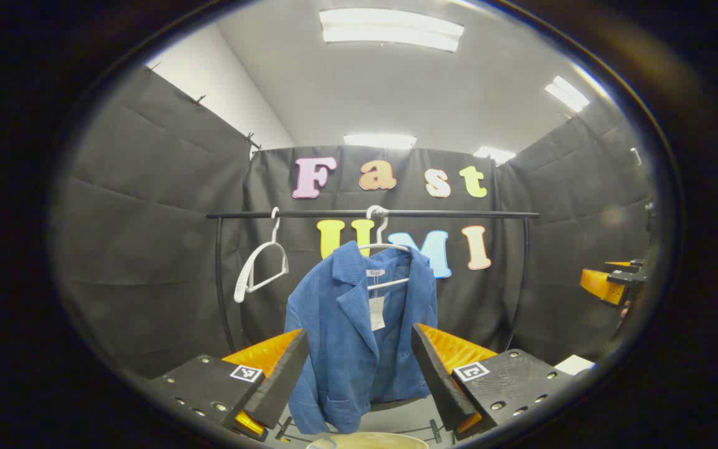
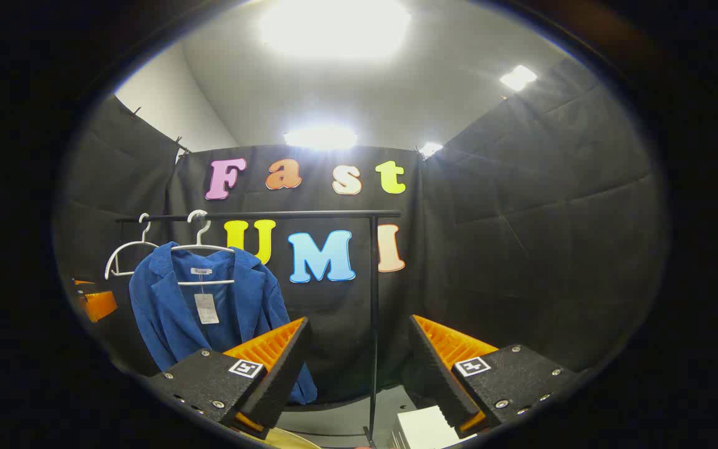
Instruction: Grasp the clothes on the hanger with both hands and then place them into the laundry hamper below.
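Item: blue ribbed fabric jacket [image 1: 359, 324], hung lengthwise on a white wire hanger [image 1: 384, 249] from a black metal rail [image 1: 371, 214].

Seen dead ahead between the parted fingers of the left gripper [image 1: 359, 380], judged nearer; left of the right gripper [image 2: 359, 374], likewise spread and empty.

A pale hamper rim [image 1: 368, 439] is glimpsed below. Spare white hanger [image 1: 259, 268] beside; black cloth walls enclose.
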A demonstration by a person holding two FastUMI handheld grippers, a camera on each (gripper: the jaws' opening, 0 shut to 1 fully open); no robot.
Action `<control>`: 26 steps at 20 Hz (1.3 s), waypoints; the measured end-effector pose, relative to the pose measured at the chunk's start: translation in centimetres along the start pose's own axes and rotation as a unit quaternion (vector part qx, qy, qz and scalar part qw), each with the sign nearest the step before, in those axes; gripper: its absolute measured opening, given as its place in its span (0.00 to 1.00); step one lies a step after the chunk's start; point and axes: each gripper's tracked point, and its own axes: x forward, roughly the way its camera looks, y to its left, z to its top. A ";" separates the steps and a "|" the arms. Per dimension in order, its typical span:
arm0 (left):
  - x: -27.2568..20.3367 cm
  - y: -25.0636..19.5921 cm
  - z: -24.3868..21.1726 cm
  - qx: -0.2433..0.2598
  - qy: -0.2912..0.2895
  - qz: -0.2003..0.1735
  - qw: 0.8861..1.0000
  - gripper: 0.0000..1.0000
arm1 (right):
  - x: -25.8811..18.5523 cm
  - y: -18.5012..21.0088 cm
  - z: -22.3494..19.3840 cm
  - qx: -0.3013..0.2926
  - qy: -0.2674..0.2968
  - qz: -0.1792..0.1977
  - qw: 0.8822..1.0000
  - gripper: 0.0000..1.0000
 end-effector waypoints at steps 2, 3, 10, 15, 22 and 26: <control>0.0 0.0 -0.2 -0.001 0.000 -0.001 1.000 0.95 | -0.2 0.3 -0.1 0.001 0.003 0.004 1.000 0.96; -0.1 0.1 -0.4 -0.001 0.002 -0.002 1.000 0.95 | -0.3 0.5 -0.2 0.001 0.004 0.007 1.000 0.96; -0.6 0.4 -1.3 -0.012 0.009 -0.003 1.000 0.94 | -0.5 1.7 -0.4 -0.009 0.011 0.021 1.000 0.96; -0.8 2.1 -1.3 -0.012 0.010 0.012 1.000 0.94 | -0.6 3.2 -0.2 -0.013 0.011 0.032 0.999 0.96; -2.0 5.2 -1.7 -0.042 0.021 0.058 0.997 0.94 | 0.4 7.7 1.7 -0.031 0.012 0.076 0.997 0.95; -1.3 4.6 -1.9 -0.064 0.031 0.057 0.996 0.94 | 1.7 10.2 1.3 -0.026 0.029 0.107 0.993 0.96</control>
